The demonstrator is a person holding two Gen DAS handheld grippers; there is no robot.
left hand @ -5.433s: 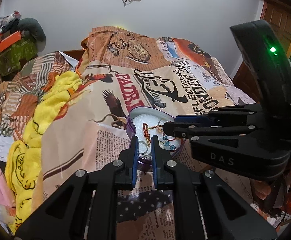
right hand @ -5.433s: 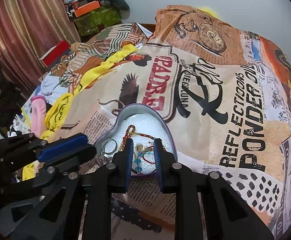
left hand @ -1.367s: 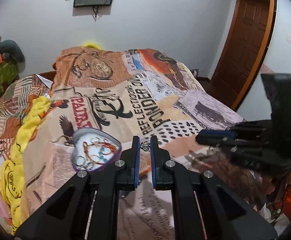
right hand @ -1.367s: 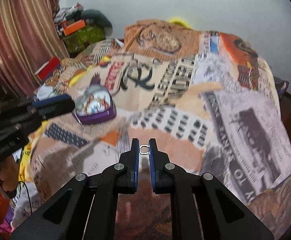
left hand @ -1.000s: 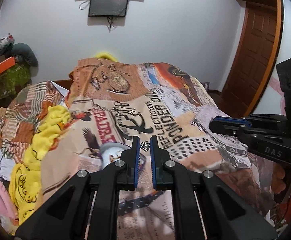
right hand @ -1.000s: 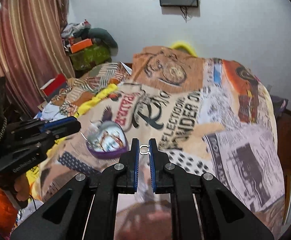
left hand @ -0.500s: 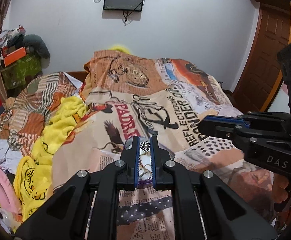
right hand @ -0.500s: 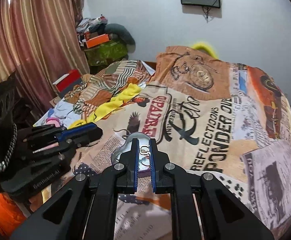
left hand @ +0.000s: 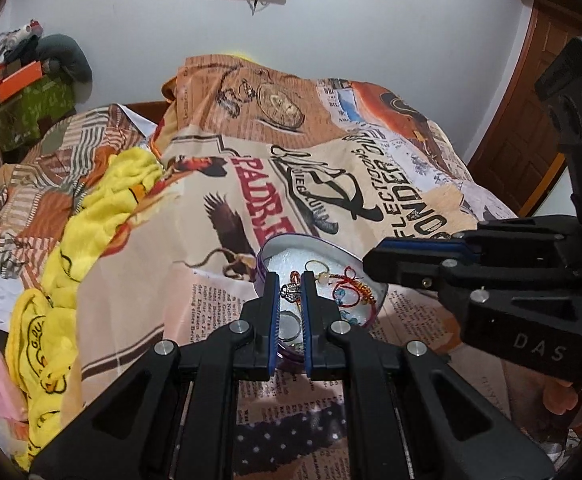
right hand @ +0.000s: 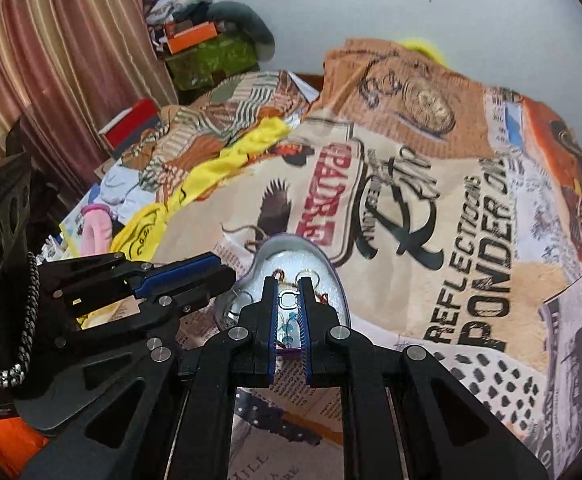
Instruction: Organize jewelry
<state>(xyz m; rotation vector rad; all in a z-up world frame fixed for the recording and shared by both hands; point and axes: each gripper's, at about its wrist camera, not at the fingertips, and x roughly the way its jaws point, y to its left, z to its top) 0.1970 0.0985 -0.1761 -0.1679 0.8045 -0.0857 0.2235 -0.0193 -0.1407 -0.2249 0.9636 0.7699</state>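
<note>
Spread under everything, a printed bedspread in newsprint and eagle motifs, soft and rumpled, with a yellow towel well off beyond the left fingers' outer side

Just ahead of both pairs of fingertips, a heart-shaped tin with purple wall and white glittery lining, holding a red-and-gold beaded bracelet, silver rings and blue beads

Left gripper nearly closed, pinching a small silver charm right at the tips, poised over the tin's near half

Right gripper likewise narrowed on a small silver rectangular ring held between the pads above the tin

Judged light, hard and slippery, both pieces; easily flicked away or lost in the fabric if squeezed off-centre, so best held across the flat sides at the very tips and let go low over the lining

Tangle-prone, the bracelet's threads and beads
</note>
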